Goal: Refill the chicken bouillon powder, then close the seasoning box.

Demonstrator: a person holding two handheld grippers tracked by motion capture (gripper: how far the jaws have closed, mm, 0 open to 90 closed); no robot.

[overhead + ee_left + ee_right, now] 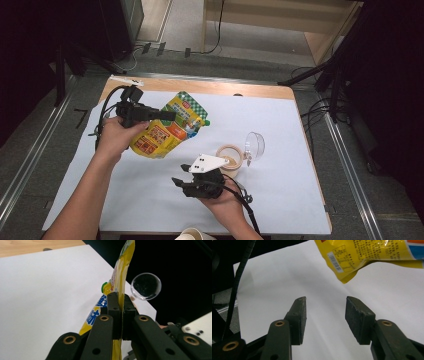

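Note:
A yellow snack pouch (167,131) with a green checked top hangs tilted above the white sheet at the left, and my left gripper (169,115) is shut on its edge. In the left gripper view the pads clamp the thin pouch (123,270) edge-on at my left gripper (122,303). My right gripper (178,183) hovers low near the front centre, open with nothing between its jaws. Seen from my right gripper (325,306), the lower corner of the pouch (362,255) hangs ahead and above the jaws.
A small tan round container (230,158) stands right of centre, with a clear domed lid (255,145) beside it; that lid (146,286) also appears past the pouch. A pale cup rim (192,235) sits at the front edge. The white sheet (300,200) covers the wooden table.

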